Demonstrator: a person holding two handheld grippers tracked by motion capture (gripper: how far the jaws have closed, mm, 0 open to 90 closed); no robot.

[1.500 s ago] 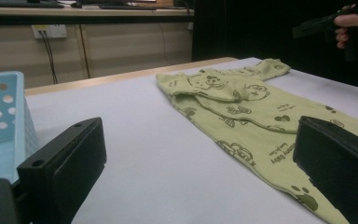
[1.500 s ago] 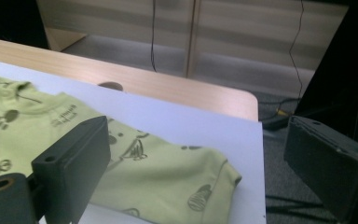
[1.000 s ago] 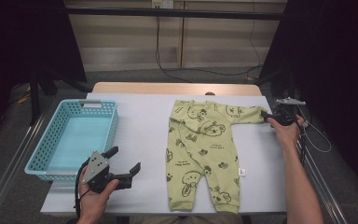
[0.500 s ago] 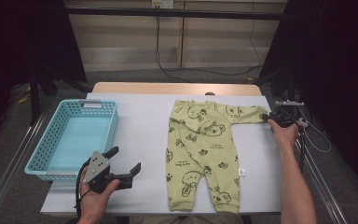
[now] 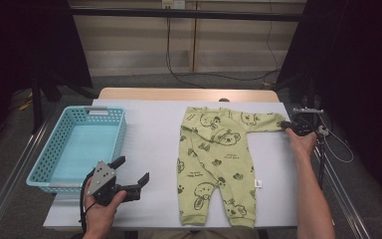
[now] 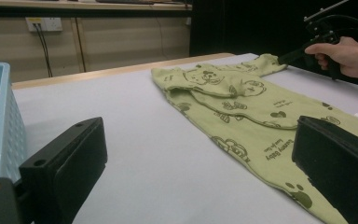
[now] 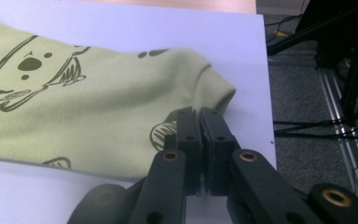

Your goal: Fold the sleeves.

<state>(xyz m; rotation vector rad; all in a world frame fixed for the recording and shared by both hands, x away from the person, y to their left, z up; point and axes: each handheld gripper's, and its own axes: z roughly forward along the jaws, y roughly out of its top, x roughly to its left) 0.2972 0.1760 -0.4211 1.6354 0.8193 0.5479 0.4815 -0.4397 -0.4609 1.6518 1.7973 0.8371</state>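
Observation:
A light green baby romper (image 5: 214,159) with bear prints lies flat on the white table cover, legs toward me. One sleeve (image 5: 263,121) stretches out to the right. My right gripper (image 5: 284,124) sits at that sleeve's cuff (image 7: 214,95); its jaws have just been closing and now stand pressed together, pinching the cuff fabric at their tips (image 7: 200,114). My left gripper (image 5: 133,168) rests open near the table's front left, aimed at the romper (image 6: 242,102), with nothing between its jaws. It also sees the right gripper (image 6: 284,58) far off.
A turquoise plastic basket (image 5: 121,134) stands at the left, just beyond my left gripper, its wall (image 6: 0,116) close beside the left jaw. The table's right edge (image 5: 291,149) runs near my right hand, with cables and a stand (image 5: 323,139) past it.
My right gripper's jaws have come together on the sleeve cuff. The left hand and its gripper have kept still, and the romper has not shifted.

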